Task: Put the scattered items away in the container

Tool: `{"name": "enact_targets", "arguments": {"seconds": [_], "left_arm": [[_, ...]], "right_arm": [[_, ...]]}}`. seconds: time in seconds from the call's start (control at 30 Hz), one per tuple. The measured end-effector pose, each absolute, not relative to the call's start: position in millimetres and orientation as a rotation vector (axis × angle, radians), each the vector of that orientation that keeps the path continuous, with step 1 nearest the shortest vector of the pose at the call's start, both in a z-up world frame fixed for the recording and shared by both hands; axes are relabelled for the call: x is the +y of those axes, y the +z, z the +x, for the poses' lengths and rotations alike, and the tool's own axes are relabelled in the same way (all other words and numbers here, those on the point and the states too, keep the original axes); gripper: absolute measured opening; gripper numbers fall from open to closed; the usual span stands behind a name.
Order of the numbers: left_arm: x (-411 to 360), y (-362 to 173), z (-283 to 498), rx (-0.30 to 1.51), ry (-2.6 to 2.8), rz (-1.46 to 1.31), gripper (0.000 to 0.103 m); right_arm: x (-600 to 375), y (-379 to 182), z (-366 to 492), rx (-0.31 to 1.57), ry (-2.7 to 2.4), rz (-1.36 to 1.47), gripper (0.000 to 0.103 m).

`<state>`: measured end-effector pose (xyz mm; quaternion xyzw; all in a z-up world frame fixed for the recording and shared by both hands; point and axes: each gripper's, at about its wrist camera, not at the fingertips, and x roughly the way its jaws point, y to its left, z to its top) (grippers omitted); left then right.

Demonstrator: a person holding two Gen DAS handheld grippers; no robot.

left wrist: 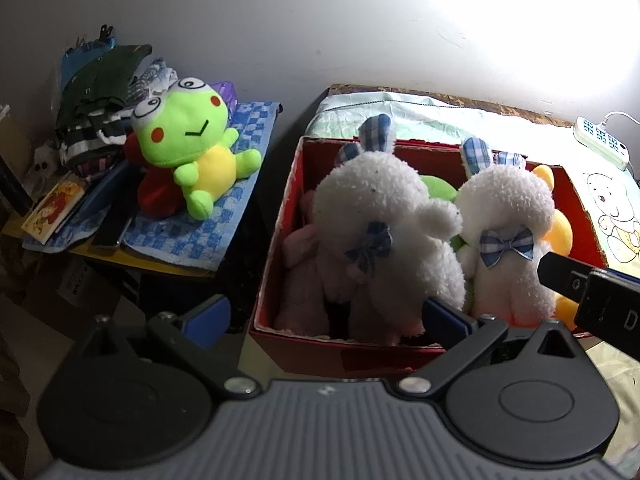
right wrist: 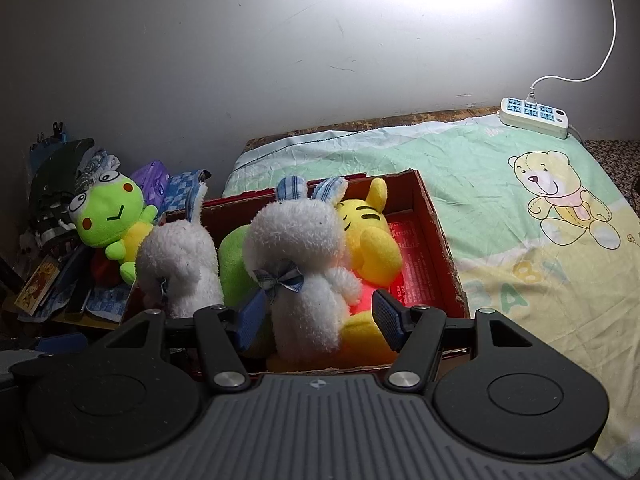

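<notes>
A red cardboard box (left wrist: 280, 216) (right wrist: 440, 232) stands on the bed and holds several plush toys. Two white bunnies with blue checked bows stand in it: the left bunny (left wrist: 380, 216) (right wrist: 180, 256) and the right bunny (left wrist: 508, 208) (right wrist: 296, 240). A yellow plush (right wrist: 372, 240), a green plush (right wrist: 236, 264) and a pink plush (left wrist: 304, 264) lie beside them. My right gripper (right wrist: 320, 314) is open around the right bunny's body; the right pad stands apart from it. My left gripper (left wrist: 328, 316) is open wide at the box's near left corner, holding nothing. A green frog plush (left wrist: 188, 140) (right wrist: 112, 216) lies outside the box, on a blue checked towel (left wrist: 248, 136).
The frog's side stand at the left also carries folded clothes (left wrist: 100, 92) and a small booklet (left wrist: 52, 212). A dark gap separates it from the bed. A white power strip (right wrist: 536, 114) with its cable lies at the bed's far right corner, on a bear-print sheet (right wrist: 520, 200).
</notes>
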<state>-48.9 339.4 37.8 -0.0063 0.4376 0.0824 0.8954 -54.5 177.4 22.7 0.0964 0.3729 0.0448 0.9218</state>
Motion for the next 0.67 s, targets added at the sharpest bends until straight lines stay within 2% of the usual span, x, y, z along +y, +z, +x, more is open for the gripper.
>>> {"name": "enact_targets", "arguments": {"seconds": [0.67], "left_arm": [[339.6,43.9,-45.7,0.841,0.179,0.018,0.102]], "right_arm": [[171.8,27.4,-55.8,0.726,0.078,0.233,0.063]]}}
